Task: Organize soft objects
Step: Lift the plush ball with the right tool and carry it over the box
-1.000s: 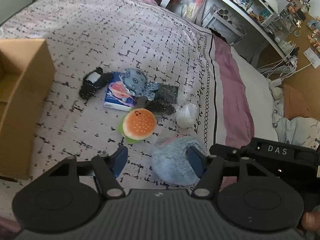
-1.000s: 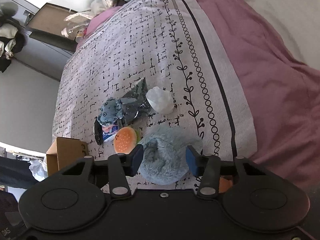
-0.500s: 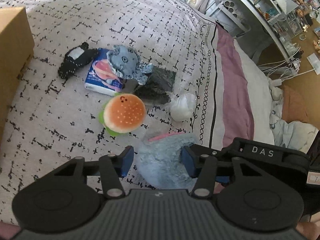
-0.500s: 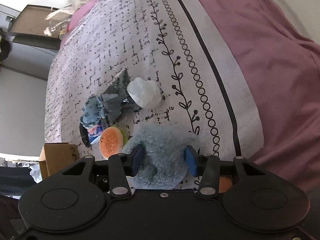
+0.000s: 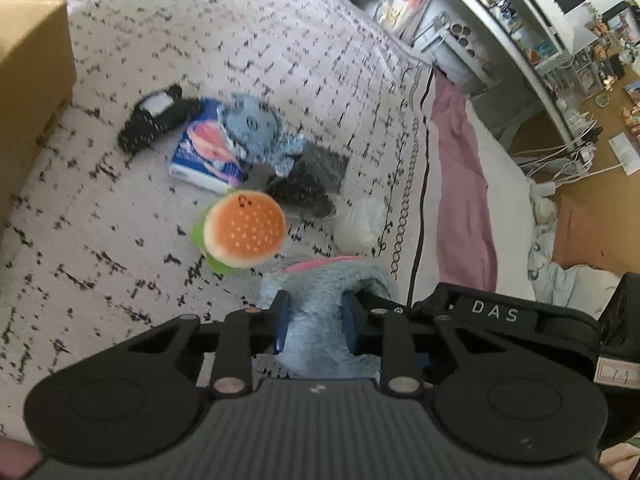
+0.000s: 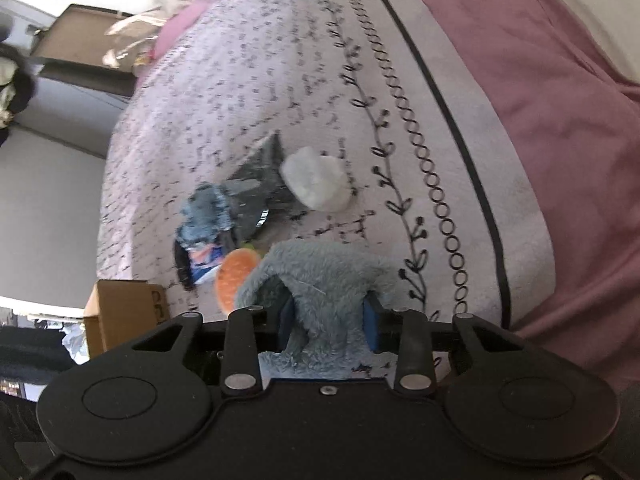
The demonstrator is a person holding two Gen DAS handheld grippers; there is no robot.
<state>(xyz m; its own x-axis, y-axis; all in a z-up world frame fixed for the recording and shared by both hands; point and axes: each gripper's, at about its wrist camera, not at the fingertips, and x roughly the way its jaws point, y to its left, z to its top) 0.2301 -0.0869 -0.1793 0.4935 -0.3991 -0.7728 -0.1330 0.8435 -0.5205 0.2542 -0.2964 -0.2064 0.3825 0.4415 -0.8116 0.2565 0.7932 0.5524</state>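
A fluffy blue-grey pouch (image 5: 320,304) with a pink edge lies on the patterned bedspread, bunched up. My left gripper (image 5: 314,322) is shut on one side of it. My right gripper (image 6: 329,322) is shut on the other side of the pouch (image 6: 320,280). Beyond it lie a burger plush (image 5: 244,232), a blue plush (image 5: 252,124), a tissue pack (image 5: 204,160), a black soft item (image 5: 154,122), a dark glittery pouch (image 5: 312,184) and a white wad (image 5: 360,222).
A cardboard box (image 5: 28,92) stands at the left on the bed; it also shows in the right wrist view (image 6: 120,312). A pink sheet (image 5: 460,184) borders the bedspread on the right. Cluttered shelves (image 5: 500,12) stand beyond the bed.
Both grippers moved in on the fluffy pouch and shut on it from opposite sides. The pouch is now bunched up between the fingers.
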